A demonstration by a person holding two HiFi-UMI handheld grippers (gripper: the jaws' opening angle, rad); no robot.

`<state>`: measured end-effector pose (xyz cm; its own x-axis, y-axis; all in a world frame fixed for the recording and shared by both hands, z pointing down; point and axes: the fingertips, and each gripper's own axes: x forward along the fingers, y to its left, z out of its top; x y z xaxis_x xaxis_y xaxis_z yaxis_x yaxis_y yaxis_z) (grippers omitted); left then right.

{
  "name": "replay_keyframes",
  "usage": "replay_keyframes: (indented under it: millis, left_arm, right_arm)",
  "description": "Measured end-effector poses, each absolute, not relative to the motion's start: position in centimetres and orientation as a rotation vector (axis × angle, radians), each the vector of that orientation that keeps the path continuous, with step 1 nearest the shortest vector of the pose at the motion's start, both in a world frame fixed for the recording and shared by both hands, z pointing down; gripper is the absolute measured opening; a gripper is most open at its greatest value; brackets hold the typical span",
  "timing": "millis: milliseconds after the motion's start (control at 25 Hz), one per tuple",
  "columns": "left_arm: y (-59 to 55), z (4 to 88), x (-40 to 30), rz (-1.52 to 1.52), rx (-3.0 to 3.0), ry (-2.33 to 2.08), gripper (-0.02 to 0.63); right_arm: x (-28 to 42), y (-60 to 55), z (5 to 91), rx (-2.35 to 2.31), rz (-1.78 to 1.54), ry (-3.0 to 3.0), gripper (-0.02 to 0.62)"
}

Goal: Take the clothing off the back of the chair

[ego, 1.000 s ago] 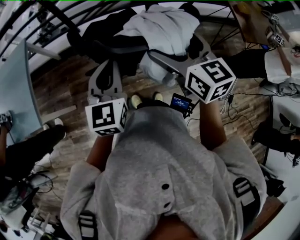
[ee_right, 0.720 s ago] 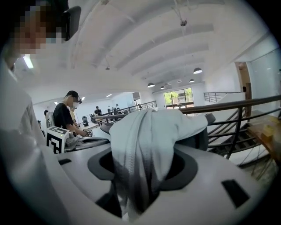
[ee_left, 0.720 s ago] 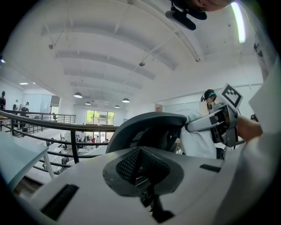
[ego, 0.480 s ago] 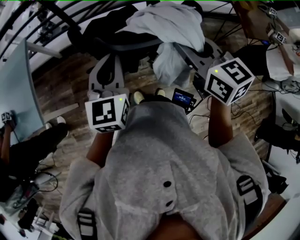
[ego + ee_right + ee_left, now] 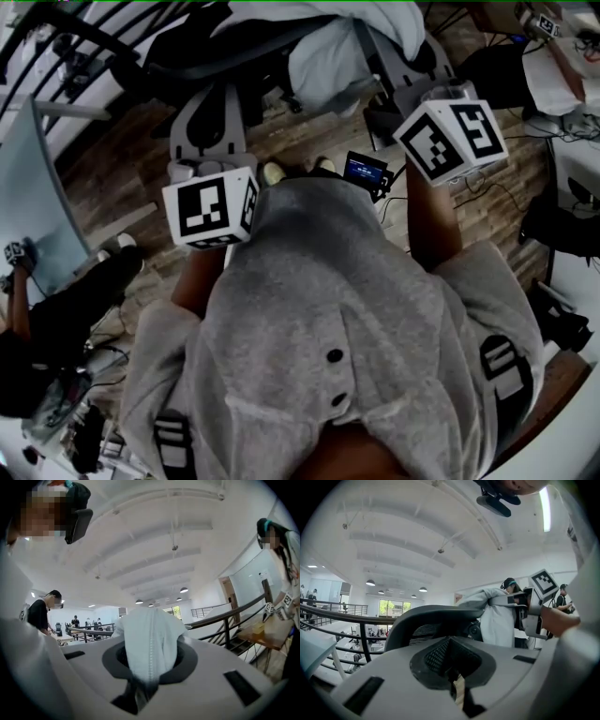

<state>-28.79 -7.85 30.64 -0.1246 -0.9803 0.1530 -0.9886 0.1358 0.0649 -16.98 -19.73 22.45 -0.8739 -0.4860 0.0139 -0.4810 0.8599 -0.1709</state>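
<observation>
Your right tool (image 5: pixel 149 665) has just clamped onto the clothing (image 5: pixel 149 630) to lift it off the chair (image 5: pixel 436 620); left tool (image 5: pixel 452 667) is closed on nothing.

Below you a brown wooden floor (image 5: pixel 103 178), your pale shoes (image 5: pixel 274 174) on it, a small device with a lit blue screen (image 5: pixel 364 171) near your waist, loose cables (image 5: pixel 502 192) at your right, a person in black (image 5: pixel 56 309) at your left, farther off a dark railing (image 5: pixel 333 613), round ceiling lamps (image 5: pixel 370 582)

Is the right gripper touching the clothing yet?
Touching. The right gripper view shows the right gripper with its fingers, which have just been closing, pinched on the pale clothing.
</observation>
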Motion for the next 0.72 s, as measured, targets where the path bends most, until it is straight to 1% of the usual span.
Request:
replay_keyframes:
  millis: [200, 400, 720]
  left_arm:
    - [-9.2, 29.5, -26.5, 0.086, 2.019, -2.218, 0.009]
    - [-10.3, 28.6, -25.2, 0.098, 2.028, -2.233, 0.009]
    - [-12.9, 26.5, -22.6, 0.055, 2.079, -2.206, 0.009]
  right_arm:
    - [-15.9, -20.6, 20.4, -0.796, -0.168, 2.985, 0.084]
    - [-14.3, -21.7, 18.5, -0.821, -0.191, 2.914, 0.084]
    - [-11.1, -23.1, 17.9, -0.919, -0.197, 2.847, 0.084]
